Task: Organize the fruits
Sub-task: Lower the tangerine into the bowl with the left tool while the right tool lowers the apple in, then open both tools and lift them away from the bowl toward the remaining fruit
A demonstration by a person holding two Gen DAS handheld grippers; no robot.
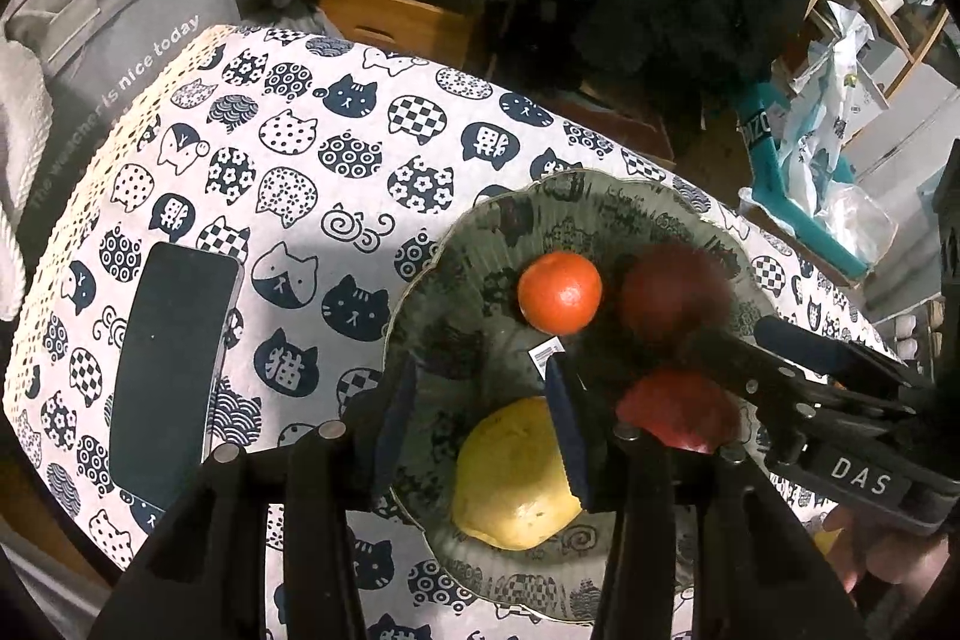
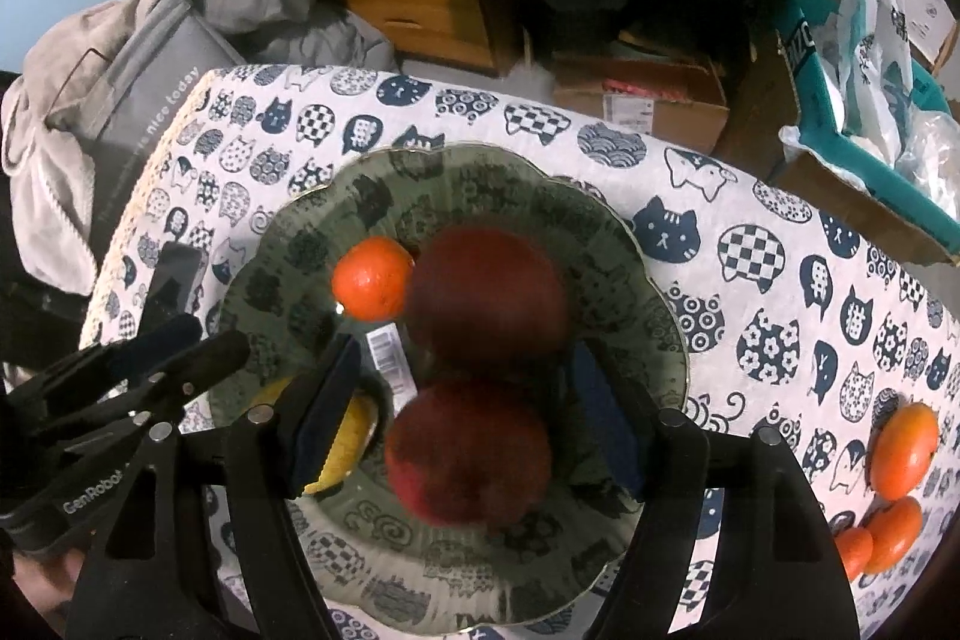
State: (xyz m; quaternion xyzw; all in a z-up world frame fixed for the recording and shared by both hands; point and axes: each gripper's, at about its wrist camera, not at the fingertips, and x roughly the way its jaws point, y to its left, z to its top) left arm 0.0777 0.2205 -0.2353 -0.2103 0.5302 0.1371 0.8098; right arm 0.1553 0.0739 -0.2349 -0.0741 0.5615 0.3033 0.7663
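A green patterned plate [image 1: 480,244] [image 2: 288,244] on the cat-print tablecloth holds a small orange [image 1: 559,292] [image 2: 373,286], two red apples [image 2: 487,295] [image 2: 469,451] and a yellow fruit [image 1: 510,478] [image 2: 348,430]. My left gripper [image 1: 480,418] is open and empty above the yellow fruit. My right gripper [image 2: 465,400] is open over the plate, its fingers either side of the near apple without touching it. Three more oranges [image 2: 903,451] lie on the cloth to the right.
A black phone [image 1: 171,370] lies left of the plate. A grey bag [image 1: 138,58] stands past the table's left edge. Wooden drawers [image 2: 432,16], cardboard boxes [image 2: 642,100] and a teal box with plastic bags [image 2: 864,100] stand beyond the far edge.
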